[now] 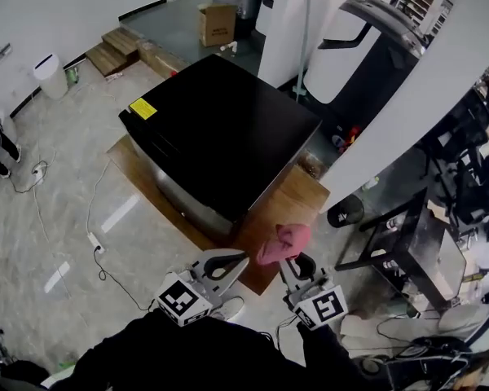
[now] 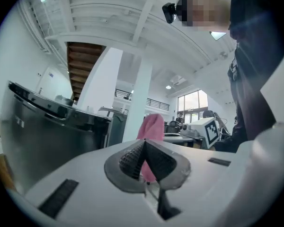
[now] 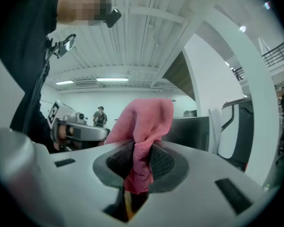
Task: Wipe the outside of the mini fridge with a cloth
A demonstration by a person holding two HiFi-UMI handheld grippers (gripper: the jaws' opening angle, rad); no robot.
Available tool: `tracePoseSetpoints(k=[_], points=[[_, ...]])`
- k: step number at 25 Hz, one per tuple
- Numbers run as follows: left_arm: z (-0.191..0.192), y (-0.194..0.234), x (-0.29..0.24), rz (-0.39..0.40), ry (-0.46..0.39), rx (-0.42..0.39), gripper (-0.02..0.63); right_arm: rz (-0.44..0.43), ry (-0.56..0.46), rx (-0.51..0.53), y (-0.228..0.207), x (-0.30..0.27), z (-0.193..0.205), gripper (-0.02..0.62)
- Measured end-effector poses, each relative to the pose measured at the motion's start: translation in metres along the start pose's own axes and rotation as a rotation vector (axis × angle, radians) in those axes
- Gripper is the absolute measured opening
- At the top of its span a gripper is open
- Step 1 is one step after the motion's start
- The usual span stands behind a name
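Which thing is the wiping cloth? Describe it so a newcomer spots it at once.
Find the black-topped mini fridge on its wooden board mid-floor. Just off its near corner, the right gripper holds the cloth bunched between its jaws. It is the only pink, soft thing there.

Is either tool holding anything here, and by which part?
The right tool pinches the pink cloth by a bunched fold, with most of it bulging past the jaw tips. The left tool is shut on nothing.
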State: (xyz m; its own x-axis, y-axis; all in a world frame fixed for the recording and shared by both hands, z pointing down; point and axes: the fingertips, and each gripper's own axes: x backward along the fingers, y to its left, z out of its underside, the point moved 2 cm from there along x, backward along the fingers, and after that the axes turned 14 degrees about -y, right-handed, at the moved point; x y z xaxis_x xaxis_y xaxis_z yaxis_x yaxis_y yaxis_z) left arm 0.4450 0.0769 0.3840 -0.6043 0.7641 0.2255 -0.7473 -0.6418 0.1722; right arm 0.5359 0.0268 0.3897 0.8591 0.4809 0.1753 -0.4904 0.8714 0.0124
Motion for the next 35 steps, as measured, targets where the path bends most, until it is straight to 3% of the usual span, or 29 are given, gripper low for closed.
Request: tracePoseSetpoints(k=[4, 9, 16, 27, 31, 35], points=[[-0.018, 0.023, 0.057, -0.091, -0.007, -0.011, 0.006, -0.185, 0.021, 0.0, 0.081, -0.024, 0.007, 0.074], [-0.05, 0.08, 0.148, -0.214, -0.021, -0.002, 0.006, -0.272, 0.035, -0.04, 0.168, -0.097, 0.013, 0.075], [-0.104, 0.154, 0.254, -0.277, -0.041, -0.058, 0.006, -0.329, 0.04, -0.055, 0.262, -0.208, 0.023, 0.075], [-0.158, 0.259, 0.407, -0.307, -0.062, -0.036, 0.006, -0.334, 0.066, -0.065, 0.395, -0.348, 0.044, 0.076], [-0.165, 0.288, 0.433, -0.317, -0.065, -0.03, 0.006, -0.335, 0.092, -0.048, 0.421, -0.377, 0.056, 0.078], [-0.164, 0.322, 0.437, -0.328, -0.065, -0.026, 0.006, -0.33, 0.103, -0.067, 0.418, -0.405, 0.073, 0.078]])
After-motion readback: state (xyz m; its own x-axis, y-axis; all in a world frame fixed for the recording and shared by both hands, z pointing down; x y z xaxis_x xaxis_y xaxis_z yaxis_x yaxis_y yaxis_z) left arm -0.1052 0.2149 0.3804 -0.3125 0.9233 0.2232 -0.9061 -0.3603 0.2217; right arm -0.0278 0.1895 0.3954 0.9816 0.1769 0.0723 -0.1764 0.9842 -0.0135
